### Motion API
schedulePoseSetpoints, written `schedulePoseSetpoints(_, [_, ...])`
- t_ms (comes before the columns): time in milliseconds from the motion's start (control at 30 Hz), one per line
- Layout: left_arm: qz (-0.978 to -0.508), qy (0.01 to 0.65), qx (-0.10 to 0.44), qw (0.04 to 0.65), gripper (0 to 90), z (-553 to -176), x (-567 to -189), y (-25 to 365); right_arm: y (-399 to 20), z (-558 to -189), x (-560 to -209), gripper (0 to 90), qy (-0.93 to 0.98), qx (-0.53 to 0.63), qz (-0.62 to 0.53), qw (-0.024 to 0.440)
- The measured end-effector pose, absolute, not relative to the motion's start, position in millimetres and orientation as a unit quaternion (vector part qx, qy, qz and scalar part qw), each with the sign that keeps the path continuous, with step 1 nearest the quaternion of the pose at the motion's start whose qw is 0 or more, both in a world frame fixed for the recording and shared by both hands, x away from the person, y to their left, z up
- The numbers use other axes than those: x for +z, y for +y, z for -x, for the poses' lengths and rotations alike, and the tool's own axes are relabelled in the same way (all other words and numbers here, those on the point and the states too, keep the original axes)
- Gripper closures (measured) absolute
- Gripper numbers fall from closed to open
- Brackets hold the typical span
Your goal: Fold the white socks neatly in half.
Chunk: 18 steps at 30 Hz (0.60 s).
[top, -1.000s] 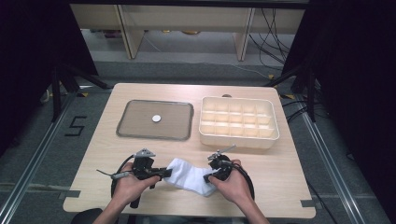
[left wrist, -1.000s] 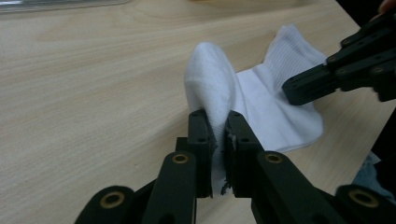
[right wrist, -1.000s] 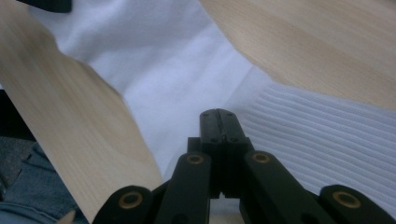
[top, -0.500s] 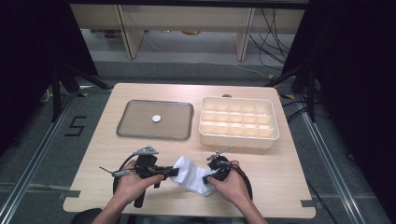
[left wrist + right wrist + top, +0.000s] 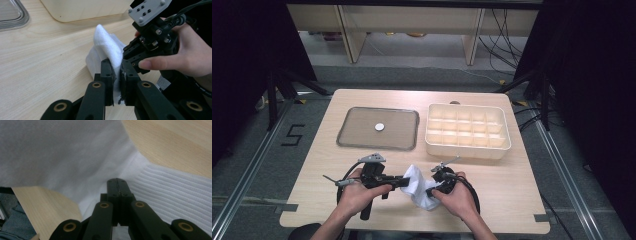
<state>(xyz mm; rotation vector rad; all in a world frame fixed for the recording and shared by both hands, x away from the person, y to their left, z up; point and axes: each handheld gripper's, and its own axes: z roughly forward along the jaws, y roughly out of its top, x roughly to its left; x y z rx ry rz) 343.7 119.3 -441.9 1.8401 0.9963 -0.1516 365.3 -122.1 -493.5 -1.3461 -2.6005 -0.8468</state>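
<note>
A white sock (image 5: 417, 184) lies bunched near the table's front edge between my two grippers. My left gripper (image 5: 404, 181) is shut on a raised fold of the sock (image 5: 107, 45), and the cloth shows pinched between its pads in the left gripper view, where that gripper (image 5: 117, 72) rises from the bottom. My right gripper (image 5: 432, 191) is at the sock's other end, jaws pressed together. In the right gripper view its tips (image 5: 116, 181) sit tight in the white cloth (image 5: 75, 157), with the ribbed cuff (image 5: 175, 187) to the right. A hand holds the right gripper (image 5: 131, 51) against the sock.
A clear flat tray (image 5: 347, 131) with a small white disc (image 5: 379, 127) lies at the back left. A cream box (image 5: 467, 148) divided into several compartments stands at the back right. The table's front edge runs just below my hands.
The left gripper has risen a little and drawn its end of the sock up, so the sock now stands bunched instead of lying flat. The right gripper has kept still.
</note>
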Motion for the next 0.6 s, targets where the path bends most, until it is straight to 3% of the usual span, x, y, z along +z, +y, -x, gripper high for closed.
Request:
schedulePoseSetpoints(233, [-0.762, 0.412, -0.060, 0.496, 82.0, -345, -442, 117, -123, -365, -490, 90.0, -0.844, -0.302, 0.441, 0.048])
schedulePoseSetpoints(367, [-0.761, 0.413, -0.065, 0.497, 81.9, -347, -443, 118, -150, -370, -473, 90.0, -0.829, -0.313, 0.463, 0.025])
schedulePoseSetpoints(400, [-0.758, 0.414, -0.066, 0.500, 81.9, -347, -442, 117, -169, -375, -467, 90.0, -0.821, -0.303, 0.483, -0.002])
schedulePoseSetpoints(600, [-0.756, 0.415, -0.063, 0.502, 81.9, -348, -440, 114, -205, -382, -466, 90.0, -0.807, -0.260, 0.526, -0.058])
